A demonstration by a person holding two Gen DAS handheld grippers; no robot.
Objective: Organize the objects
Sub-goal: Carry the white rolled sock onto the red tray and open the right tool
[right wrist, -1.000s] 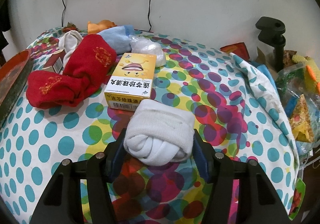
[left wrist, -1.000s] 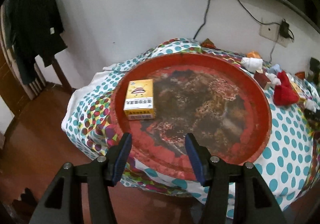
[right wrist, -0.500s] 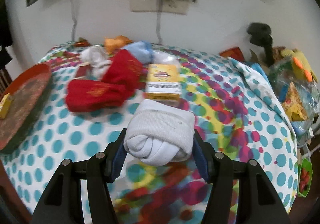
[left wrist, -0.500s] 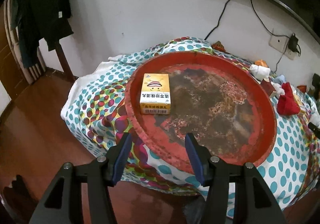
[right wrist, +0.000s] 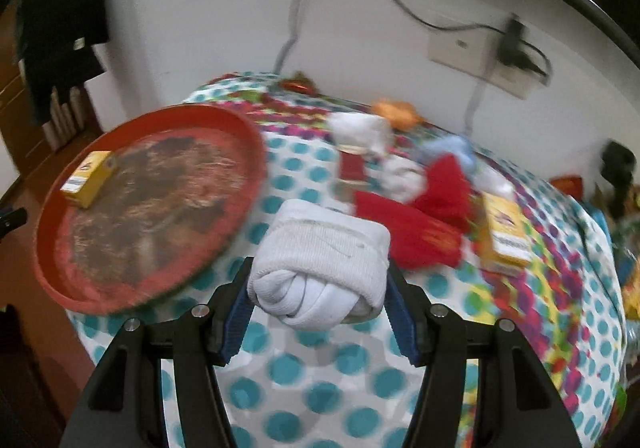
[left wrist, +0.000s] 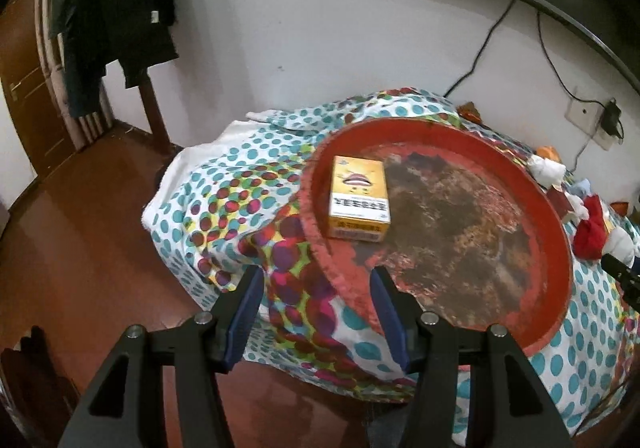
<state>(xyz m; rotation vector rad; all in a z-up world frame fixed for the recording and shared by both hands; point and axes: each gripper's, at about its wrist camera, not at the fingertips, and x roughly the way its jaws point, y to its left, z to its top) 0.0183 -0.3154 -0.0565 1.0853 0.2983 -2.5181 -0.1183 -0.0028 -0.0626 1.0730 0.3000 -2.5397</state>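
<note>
My right gripper (right wrist: 318, 312) is shut on a rolled white sock (right wrist: 320, 260) and holds it above the dotted tablecloth, right of a round red tray (right wrist: 248, 140). A yellow box (right wrist: 89, 178) lies in the tray's left part. The left wrist view shows the same tray (left wrist: 532, 184) and box (left wrist: 360, 198). My left gripper (left wrist: 316, 312) is open and empty, at the tray's near left rim over the table's edge. A second yellow box (right wrist: 504, 232), red socks (right wrist: 424, 216) and white socks (right wrist: 360, 130) lie on the cloth to the right.
A small red box (right wrist: 352, 168), a blue cloth (right wrist: 452, 148) and an orange item (right wrist: 394, 112) lie near the wall. A wall socket with a plug (right wrist: 492, 56) is behind. Dark clothes (left wrist: 112, 12) hang on the left above a wooden floor (left wrist: 80, 228).
My right gripper has lifted the white sock and swung left toward the red tray. My left gripper has drawn back and left from the tray, staying open.
</note>
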